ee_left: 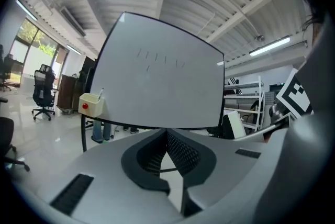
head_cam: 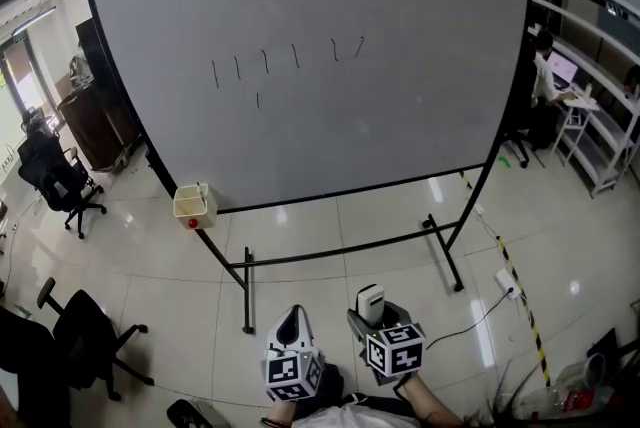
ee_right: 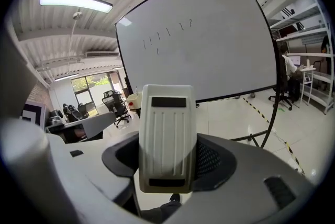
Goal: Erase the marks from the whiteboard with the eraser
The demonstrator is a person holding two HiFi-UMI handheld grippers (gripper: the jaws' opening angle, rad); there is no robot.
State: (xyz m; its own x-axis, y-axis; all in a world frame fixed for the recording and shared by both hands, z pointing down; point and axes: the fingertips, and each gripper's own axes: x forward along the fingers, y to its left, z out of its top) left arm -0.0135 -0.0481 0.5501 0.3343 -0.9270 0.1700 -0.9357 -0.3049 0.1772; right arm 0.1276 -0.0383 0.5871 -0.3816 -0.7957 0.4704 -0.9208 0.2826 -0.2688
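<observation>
Right gripper (head_cam: 370, 318) clamped on eraser (ee_right: 167, 136), upright between jaws. Left gripper (head_cam: 291, 326) pinched together, empty. Board (head_cam: 330, 146) well ahead; marks (head_cam: 266, 62) high above eraser. Step closer, raise eraser, press flat, sweep along row, catch lone stroke below.

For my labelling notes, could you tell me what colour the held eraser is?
The eraser is off-white with black strips; the right gripper view shows it best.

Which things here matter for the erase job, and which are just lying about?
Job: white ribbed plastic eraser, clamped in the right gripper; large black-framed whiteboard; short dark pen marks on its upper part.
Lying about: cream box on the board's lower left corner; black office chairs; white metal shelving; left gripper, jaws together, empty.
</observation>
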